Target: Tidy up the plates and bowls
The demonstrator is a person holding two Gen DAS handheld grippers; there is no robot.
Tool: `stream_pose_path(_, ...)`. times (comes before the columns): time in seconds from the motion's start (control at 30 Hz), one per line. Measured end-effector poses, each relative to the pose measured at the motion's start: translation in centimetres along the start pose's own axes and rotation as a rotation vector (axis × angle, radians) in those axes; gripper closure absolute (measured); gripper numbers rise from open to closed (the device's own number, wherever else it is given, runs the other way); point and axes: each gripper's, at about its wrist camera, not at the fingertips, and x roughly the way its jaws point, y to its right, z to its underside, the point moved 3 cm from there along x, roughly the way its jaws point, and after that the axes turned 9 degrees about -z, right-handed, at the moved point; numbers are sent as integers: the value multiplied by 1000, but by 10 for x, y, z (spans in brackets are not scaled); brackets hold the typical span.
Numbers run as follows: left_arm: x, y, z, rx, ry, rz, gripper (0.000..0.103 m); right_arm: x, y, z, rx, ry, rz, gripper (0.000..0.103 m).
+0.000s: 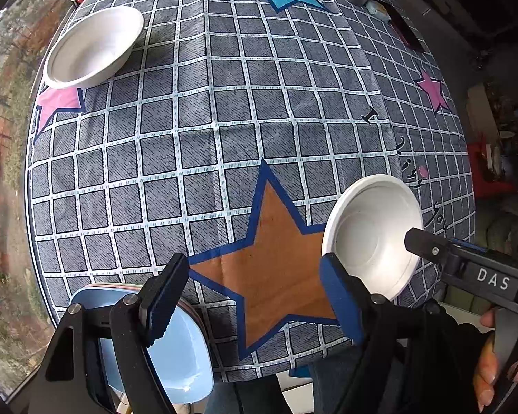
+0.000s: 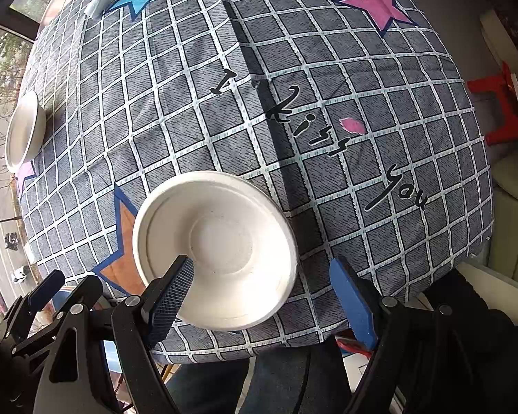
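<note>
Now the right gripper (image 2: 259, 291) hangs spread over the near white bowl (image 2: 216, 250) (one finger inside the rim); nothing pinched. Left gripper (image 1: 255, 302) spread too, above the blue plates (image 1: 186, 352); far white bowl (image 1: 95, 46) sits well apart.

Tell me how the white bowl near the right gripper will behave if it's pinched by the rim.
The near white bowl looks like thin molded pulp, so probably very light. Its rim may flex under the right gripper. It looks matte, so slipping seems unlikely.

The table is seen from above its near edge by both wrist cameras; the near white bowl (image 1: 373, 238) (image 2: 214, 248) is shared.
</note>
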Motion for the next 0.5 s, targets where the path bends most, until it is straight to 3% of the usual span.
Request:
stream_pose_path(0.3, -31, -37, -7, -54, 76, 28, 22, -12, -56, -11, -54, 28, -7, 21)
stream_pose_path(0.5, -67, -78, -37, -225, 169, 61, 22, -32, -115, -38, -149, 53, -16, 21)
